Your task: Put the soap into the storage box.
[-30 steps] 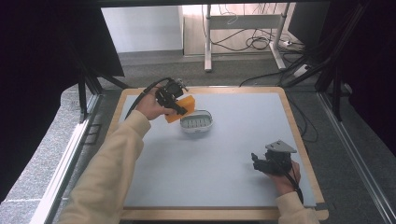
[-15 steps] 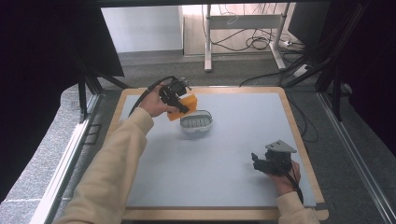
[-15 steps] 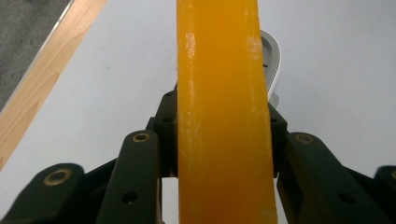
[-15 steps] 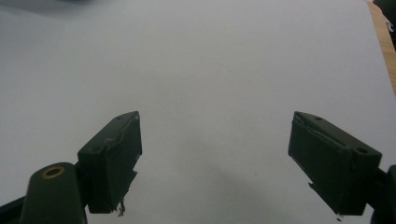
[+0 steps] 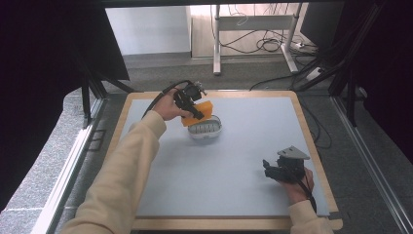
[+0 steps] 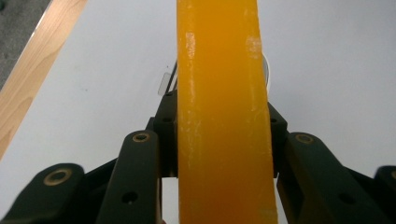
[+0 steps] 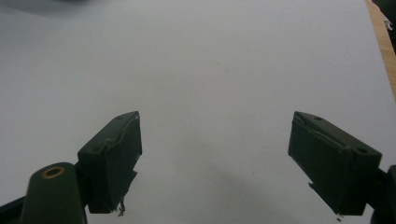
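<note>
An orange block (image 5: pixel 204 109) is clamped edge-on in my left gripper (image 5: pixel 197 114), just above the far-left rim of a white oval dish (image 5: pixel 205 129) with a ribbed inside. In the left gripper view the orange block (image 6: pixel 223 70) stands upright between both jaws, and the left gripper (image 6: pixel 223 121) is shut on it. My right gripper (image 5: pixel 268 168) rests low near the front right of the table. In its own view the right gripper (image 7: pixel 215 140) is wide open over bare grey surface, with nothing between its jaws.
The grey mat (image 5: pixel 234 161) has a wooden border (image 5: pixel 311 146) all round. A metal rail (image 5: pixel 73 161) runs along the left side. Desk legs and cables (image 5: pixel 263 44) lie on the floor beyond the far edge.
My left gripper has shifted slightly right with the orange block, closer over the dish. The right gripper has not moved.
</note>
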Tool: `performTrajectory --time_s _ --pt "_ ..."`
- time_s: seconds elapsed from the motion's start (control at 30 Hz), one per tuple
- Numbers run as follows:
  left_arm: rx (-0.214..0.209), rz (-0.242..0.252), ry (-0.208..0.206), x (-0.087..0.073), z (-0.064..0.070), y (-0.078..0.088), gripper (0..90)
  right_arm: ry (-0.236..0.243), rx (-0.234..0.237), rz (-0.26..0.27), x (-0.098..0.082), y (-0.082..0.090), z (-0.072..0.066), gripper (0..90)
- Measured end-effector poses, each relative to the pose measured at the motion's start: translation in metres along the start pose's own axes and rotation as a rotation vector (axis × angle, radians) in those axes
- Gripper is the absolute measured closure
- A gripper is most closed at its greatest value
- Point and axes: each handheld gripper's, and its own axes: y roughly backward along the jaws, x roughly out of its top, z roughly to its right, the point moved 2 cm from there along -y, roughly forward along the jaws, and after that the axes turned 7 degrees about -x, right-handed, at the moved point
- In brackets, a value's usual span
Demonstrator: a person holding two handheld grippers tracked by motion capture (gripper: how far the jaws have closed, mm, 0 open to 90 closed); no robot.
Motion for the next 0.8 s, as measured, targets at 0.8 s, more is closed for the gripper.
performTrajectory --time_s 0.8 --pt "-0.065 -0.019 -0.067 0.020 -0.007 -0.028 61.9 -0.002 -0.001 -0.008 -0.001 -0.001 0.002 17.9"
